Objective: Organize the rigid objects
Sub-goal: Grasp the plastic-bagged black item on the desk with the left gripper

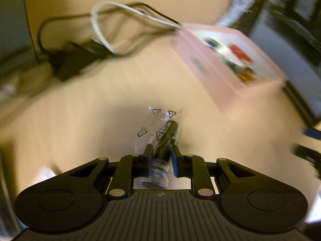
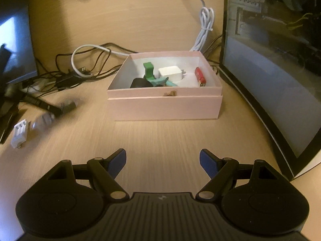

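— What is held by the tongs?
— A clear plastic bag [image 1: 160,140] with a dark part inside is clamped by the left tongs [image 1: 162,160] above the desk [image 1: 100,104]. The right tongs [image 2: 163,161] are spread apart, with nothing between them.
— And beyond?
— A pink box [image 2: 164,104], holding a white charger [image 2: 170,72] and a red stick [image 2: 200,76], is seen ahead.

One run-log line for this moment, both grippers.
left gripper: shut on clear bag | right gripper: open, empty | pink box: ahead
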Demonstrator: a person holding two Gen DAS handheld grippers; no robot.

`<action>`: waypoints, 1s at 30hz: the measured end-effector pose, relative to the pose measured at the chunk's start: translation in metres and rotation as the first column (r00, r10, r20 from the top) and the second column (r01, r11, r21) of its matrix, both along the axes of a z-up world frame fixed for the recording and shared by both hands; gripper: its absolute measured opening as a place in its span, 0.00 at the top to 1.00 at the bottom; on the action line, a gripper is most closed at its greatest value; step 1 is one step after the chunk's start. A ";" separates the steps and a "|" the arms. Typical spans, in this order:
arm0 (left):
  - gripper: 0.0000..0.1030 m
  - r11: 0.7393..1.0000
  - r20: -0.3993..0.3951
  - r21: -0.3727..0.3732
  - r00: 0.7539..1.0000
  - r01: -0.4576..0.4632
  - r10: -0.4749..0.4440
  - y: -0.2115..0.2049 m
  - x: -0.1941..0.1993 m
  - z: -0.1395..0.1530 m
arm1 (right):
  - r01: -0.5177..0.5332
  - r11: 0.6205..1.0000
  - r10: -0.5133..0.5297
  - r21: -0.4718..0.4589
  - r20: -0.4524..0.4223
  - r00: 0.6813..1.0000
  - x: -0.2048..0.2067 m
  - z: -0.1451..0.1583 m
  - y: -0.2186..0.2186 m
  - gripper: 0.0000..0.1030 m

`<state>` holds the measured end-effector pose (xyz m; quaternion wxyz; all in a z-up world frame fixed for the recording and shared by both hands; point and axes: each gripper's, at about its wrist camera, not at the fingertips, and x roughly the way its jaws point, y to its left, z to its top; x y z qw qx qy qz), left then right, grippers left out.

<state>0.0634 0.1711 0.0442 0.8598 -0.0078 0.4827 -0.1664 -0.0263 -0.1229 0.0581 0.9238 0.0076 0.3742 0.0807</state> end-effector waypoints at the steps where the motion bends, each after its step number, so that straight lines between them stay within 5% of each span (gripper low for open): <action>1: 0.78 1.000 -0.003 -0.010 1.000 0.003 -0.003 -0.008 -0.014 0.000 | -0.013 1.000 0.013 0.000 -0.003 1.000 0.000 0.000 0.000 0.21; 7: 0.79 0.995 0.074 -0.091 0.997 -0.027 0.034 -0.035 -0.079 0.020 | -0.081 0.997 0.081 0.014 -0.046 0.996 0.007 -0.010 0.000 0.21; 11: 0.79 1.000 0.162 0.009 0.987 -0.008 0.007 -0.045 -0.093 0.043 | -0.125 0.992 0.126 0.007 -0.060 0.990 0.012 -0.019 0.004 0.21; 17: 0.78 0.991 0.083 0.131 0.996 -0.033 0.022 -0.060 -0.083 0.024 | -0.127 0.990 0.133 0.060 -0.110 0.985 0.016 -0.031 0.004 0.20; 23: 0.75 0.998 -0.002 0.058 0.999 -0.041 0.041 -0.062 -0.069 0.006 | -0.173 0.985 0.173 0.019 -0.085 0.981 0.012 -0.034 0.010 0.17; 25: 0.65 0.995 -0.004 0.100 1.000 -0.011 0.011 -0.071 -0.070 0.000 | -0.182 0.983 0.182 0.003 -0.075 0.981 0.009 -0.036 0.013 0.14; 30: 0.61 0.989 -0.003 0.146 1.000 -0.009 0.009 -0.079 -0.067 -0.006 | -0.216 0.976 0.214 -0.015 -0.082 0.973 0.010 -0.038 0.018 0.06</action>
